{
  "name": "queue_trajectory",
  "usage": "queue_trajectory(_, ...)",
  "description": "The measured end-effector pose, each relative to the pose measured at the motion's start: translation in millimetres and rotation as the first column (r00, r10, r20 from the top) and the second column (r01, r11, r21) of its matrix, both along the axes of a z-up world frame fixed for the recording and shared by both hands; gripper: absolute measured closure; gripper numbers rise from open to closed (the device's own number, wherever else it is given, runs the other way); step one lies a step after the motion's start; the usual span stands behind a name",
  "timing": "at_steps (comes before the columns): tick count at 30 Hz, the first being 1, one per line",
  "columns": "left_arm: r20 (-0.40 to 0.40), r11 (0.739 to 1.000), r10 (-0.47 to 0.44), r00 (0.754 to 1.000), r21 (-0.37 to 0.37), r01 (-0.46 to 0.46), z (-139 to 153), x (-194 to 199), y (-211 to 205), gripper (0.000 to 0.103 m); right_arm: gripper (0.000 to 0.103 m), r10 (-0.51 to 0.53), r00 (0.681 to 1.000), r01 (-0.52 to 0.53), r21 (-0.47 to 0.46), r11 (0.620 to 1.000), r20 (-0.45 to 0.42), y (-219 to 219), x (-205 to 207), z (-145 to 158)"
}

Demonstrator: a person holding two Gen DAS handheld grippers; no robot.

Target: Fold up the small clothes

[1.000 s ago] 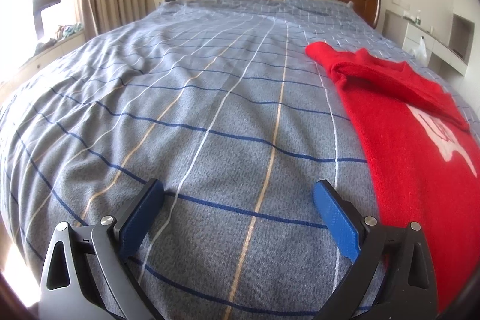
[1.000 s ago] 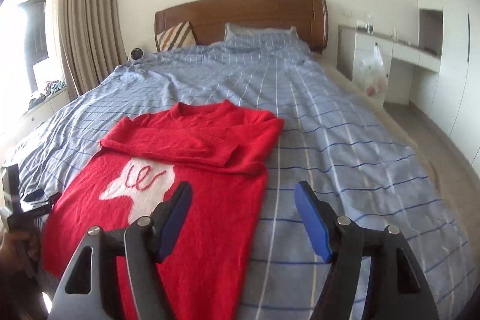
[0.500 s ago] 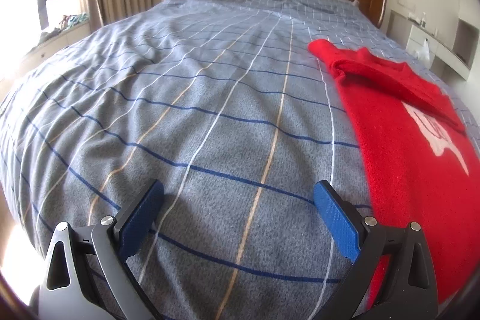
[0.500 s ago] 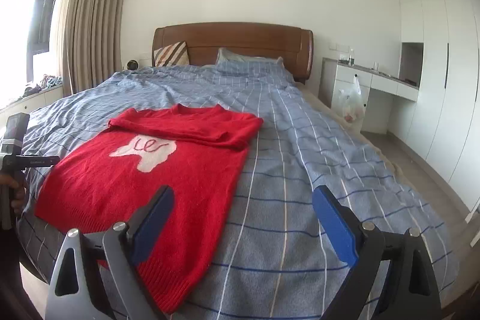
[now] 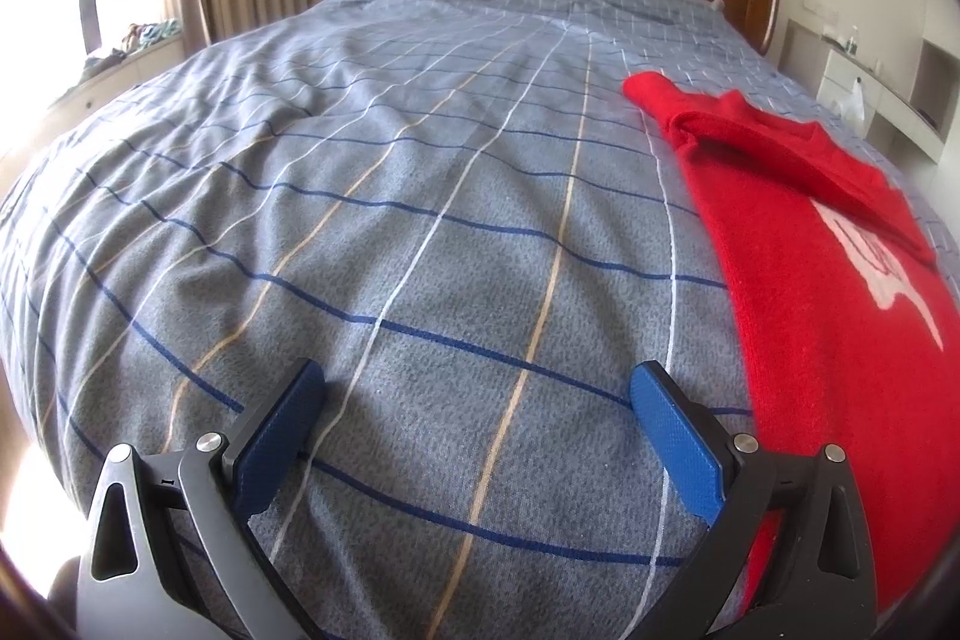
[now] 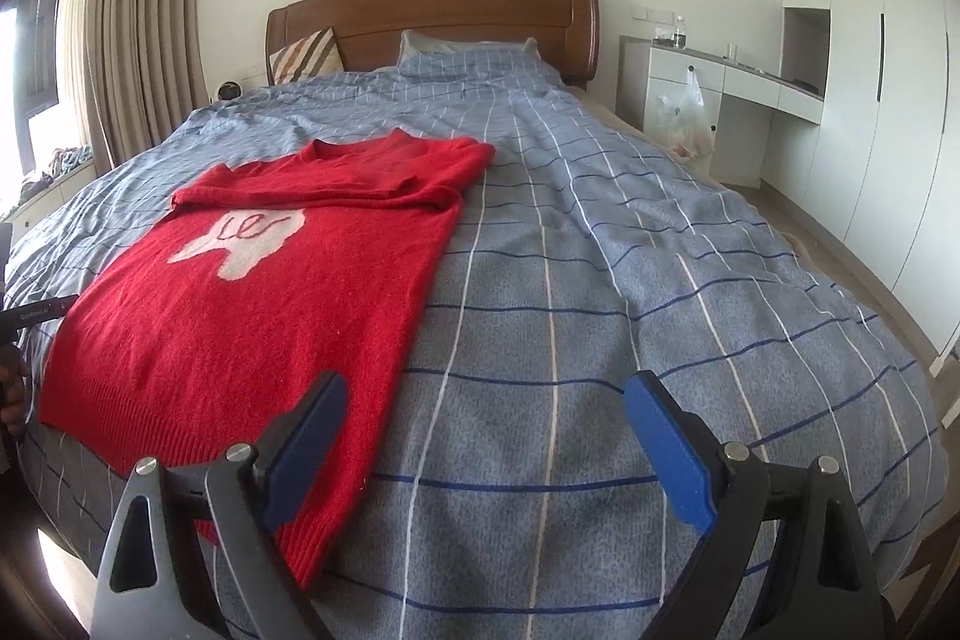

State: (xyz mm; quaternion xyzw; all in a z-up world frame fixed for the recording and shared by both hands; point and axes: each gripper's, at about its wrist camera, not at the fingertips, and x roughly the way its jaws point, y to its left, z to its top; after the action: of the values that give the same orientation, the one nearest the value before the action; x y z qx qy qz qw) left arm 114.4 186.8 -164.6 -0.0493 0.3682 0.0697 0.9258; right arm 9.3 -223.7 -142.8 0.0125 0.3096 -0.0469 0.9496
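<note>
A red knit sweater (image 6: 252, 292) with a white motif lies flat on the bed, its sleeves folded across the chest. In the left wrist view the sweater (image 5: 840, 292) lies to the right. My left gripper (image 5: 477, 388) is open and empty over the bare cover, left of the sweater. My right gripper (image 6: 483, 400) is open and empty above the sweater's lower right hem corner, with its left finger (image 6: 306, 436) over the hem. The left gripper shows at the left edge of the right wrist view (image 6: 24, 322).
The bed has a blue-grey checked cover (image 6: 630, 280), pillows and a wooden headboard (image 6: 432, 22). A white desk (image 6: 738, 82) with a plastic bag stands to the right, wardrobes beyond it. Curtains (image 6: 144, 28) and a window sill are to the left.
Both grippers have pulled back toward the foot of the bed and risen. The right wrist view now takes in the whole sweater. Both stay open.
</note>
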Motion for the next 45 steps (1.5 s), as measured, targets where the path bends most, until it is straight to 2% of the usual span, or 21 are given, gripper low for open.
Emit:
queue_trajectory(21, -0.006, 1.000, 0.000, 1.000, 0.011, 0.000, -3, 2, -1, 0.000, 0.011, 0.002, 1.000, -0.002, 0.007, 1.000, -0.023, -2, 2, -5)
queue_trajectory(25, -0.030, 1.000, -0.004, 1.000, 0.002, 0.004, 3, 2, 2, 0.001, 0.011, -0.001, 1.000, 0.001, 0.015, 1.000, -0.015, -5, 1, 0)
queue_trajectory(28, -0.042, 0.996, -0.057, 0.997, -0.066, 0.055, 21, -15, 5, 0.002, 0.011, 0.030, 1.000, -0.030, 0.072, 0.997, -0.008, -14, -10, 16)
queue_trajectory(30, -0.021, 0.981, -0.142, 0.990, -0.134, 0.138, 34, -36, 2, 0.002, 0.011, 0.118, 0.992, -0.113, 0.114, 0.987, -0.038, -14, -21, 28)
queue_trajectory(32, -0.052, 0.959, -0.235, 0.971, -0.175, 0.222, 35, -52, -9, 0.001, 0.011, 0.252, 0.962, -0.231, 0.182, 0.956, -0.102, -7, -30, 36)
queue_trajectory(34, -0.113, 0.938, -0.303, 0.946, -0.209, 0.276, 24, -61, -24, 0.002, 0.011, 0.353, 0.917, -0.303, 0.250, 0.920, -0.188, 3, -34, 31)
queue_trajectory(35, -0.135, 0.928, -0.328, 0.935, -0.231, 0.293, 18, -63, -31, 0.005, 0.011, 0.371, 0.899, -0.306, 0.271, 0.912, -0.232, 8, -33, 24)
queue_trajectory(36, -0.154, 0.918, -0.349, 0.924, -0.251, 0.305, 12, -65, -37, 0.014, 0.011, 0.385, 0.887, -0.304, 0.305, 0.903, -0.255, 11, -32, 15)
queue_trajectory(38, -0.184, 0.913, -0.367, 0.912, -0.259, 0.315, 4, -66, -49, 0.023, 0.015, 0.390, 0.878, -0.271, 0.384, 0.883, -0.278, 14, -26, -4)
queue_trajectory(40, -0.177, 0.909, -0.378, 0.909, -0.254, 0.329, 6, -70, -58, 0.025, 0.031, 0.381, 0.877, -0.220, 0.460, 0.860, -0.294, 14, -17, -23)
queue_trajectory(43, -0.181, 0.895, -0.406, 0.896, -0.278, 0.349, 7, -72, -62, 0.035, 0.040, 0.368, 0.879, -0.139, 0.576, 0.806, -0.304, 12, -6, -43)
queue_trajectory(44, -0.198, 0.897, -0.408, 0.891, -0.272, 0.350, 4, -72, -62, 0.040, 0.041, 0.368, 0.876, -0.125, 0.592, 0.796, -0.310, 13, -3, -48)
queue_trajectory(45, -0.215, 0.901, -0.403, 0.889, -0.263, 0.345, 0, -72, -62, 0.047, 0.047, 0.368, 0.874, -0.116, 0.600, 0.792, -0.318, 15, -1, -52)
